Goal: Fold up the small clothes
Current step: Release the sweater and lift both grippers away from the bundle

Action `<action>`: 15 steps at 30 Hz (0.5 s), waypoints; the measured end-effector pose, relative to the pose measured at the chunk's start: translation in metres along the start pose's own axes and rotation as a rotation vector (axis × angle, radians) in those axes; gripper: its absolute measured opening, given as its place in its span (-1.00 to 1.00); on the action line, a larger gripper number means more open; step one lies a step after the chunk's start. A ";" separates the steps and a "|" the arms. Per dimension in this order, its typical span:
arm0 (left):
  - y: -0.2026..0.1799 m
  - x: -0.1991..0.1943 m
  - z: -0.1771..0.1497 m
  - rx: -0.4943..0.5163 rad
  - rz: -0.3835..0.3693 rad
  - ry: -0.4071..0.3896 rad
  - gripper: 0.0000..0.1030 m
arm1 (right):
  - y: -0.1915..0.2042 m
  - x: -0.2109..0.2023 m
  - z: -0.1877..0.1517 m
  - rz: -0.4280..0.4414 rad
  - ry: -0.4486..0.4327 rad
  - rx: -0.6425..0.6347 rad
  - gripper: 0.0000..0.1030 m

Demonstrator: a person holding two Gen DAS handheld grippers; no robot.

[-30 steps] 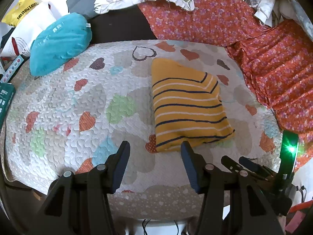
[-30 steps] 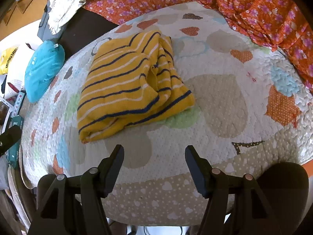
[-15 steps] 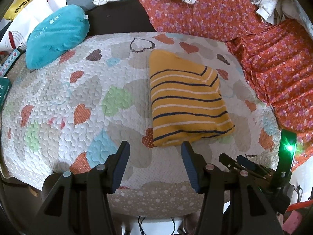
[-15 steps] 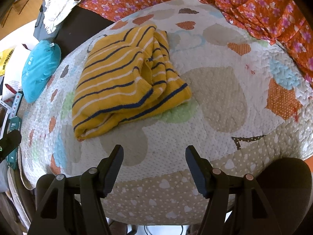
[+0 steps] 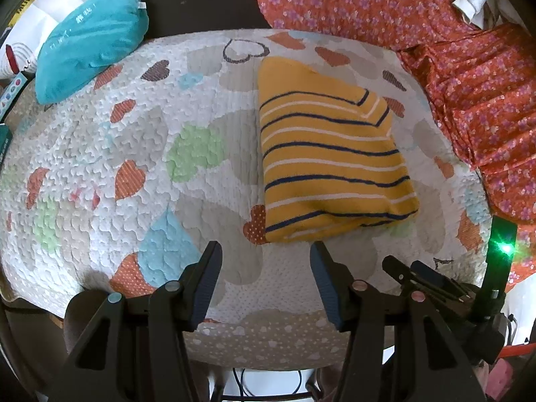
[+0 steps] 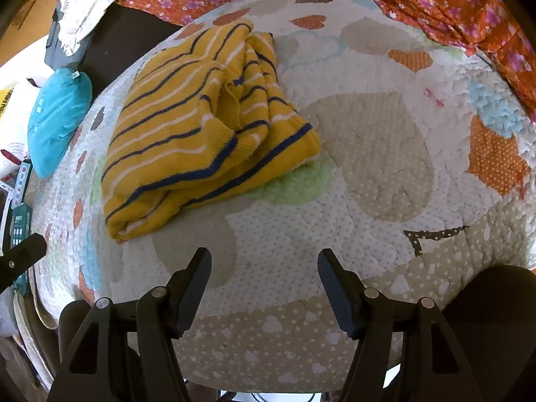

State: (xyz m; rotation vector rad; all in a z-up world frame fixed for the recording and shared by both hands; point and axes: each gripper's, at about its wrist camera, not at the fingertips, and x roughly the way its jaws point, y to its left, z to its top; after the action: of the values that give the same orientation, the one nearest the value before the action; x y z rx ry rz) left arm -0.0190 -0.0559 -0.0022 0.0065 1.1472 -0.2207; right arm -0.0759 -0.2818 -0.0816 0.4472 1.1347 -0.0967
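Note:
A yellow sweater with navy and white stripes (image 5: 328, 160) lies folded into a thick rectangle on the heart-patterned quilt (image 5: 110, 154). In the right wrist view the sweater (image 6: 201, 134) shows its stacked folded edges. My left gripper (image 5: 264, 258) is open and empty, just short of the sweater's near edge. My right gripper (image 6: 264, 264) is open and empty, over bare quilt (image 6: 385, 167) to the right of and below the sweater. The right gripper also shows in the left wrist view (image 5: 422, 278) at the lower right.
A teal pillow (image 5: 90, 40) lies at the quilt's far left corner. Orange-red floral cloth (image 5: 469, 83) is bunched along the back and right. Boxes and bags (image 6: 16, 184) sit off the left edge. The quilt's front edge (image 5: 268, 351) drops off just below the grippers.
Both grippers have drawn back slightly toward the quilt's front edge and stayed open. The folded sweater has not moved.

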 end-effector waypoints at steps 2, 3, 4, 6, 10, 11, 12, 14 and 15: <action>0.000 0.004 0.001 0.000 0.005 0.009 0.04 | -0.002 0.003 0.001 0.001 0.005 0.009 0.36; 0.000 0.006 0.001 0.000 0.007 0.014 0.04 | -0.004 0.004 0.001 0.001 0.006 0.012 0.36; 0.000 0.008 0.001 -0.001 0.008 0.020 0.04 | -0.005 0.005 0.002 0.001 0.009 0.014 0.36; 0.001 0.012 0.002 -0.001 0.011 0.030 0.04 | -0.007 0.008 0.002 0.001 0.015 0.019 0.36; 0.001 0.022 0.003 -0.002 0.016 0.054 0.04 | -0.010 0.013 0.003 0.002 0.021 0.020 0.38; 0.000 0.025 0.004 -0.002 0.016 0.061 0.04 | -0.009 0.015 0.004 0.002 0.020 0.014 0.42; 0.000 0.026 0.004 -0.002 0.017 0.065 0.04 | -0.008 0.015 0.004 0.001 0.018 0.009 0.46; 0.000 0.030 0.004 -0.002 0.019 0.074 0.04 | -0.005 0.017 0.005 -0.001 0.016 -0.005 0.53; 0.000 0.031 0.004 -0.002 0.020 0.078 0.04 | -0.003 0.018 0.004 -0.001 0.015 -0.009 0.57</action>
State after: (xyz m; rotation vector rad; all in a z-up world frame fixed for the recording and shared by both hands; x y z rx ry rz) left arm -0.0036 -0.0614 -0.0284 0.0248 1.2240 -0.2031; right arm -0.0656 -0.2835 -0.0972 0.4401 1.1495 -0.0894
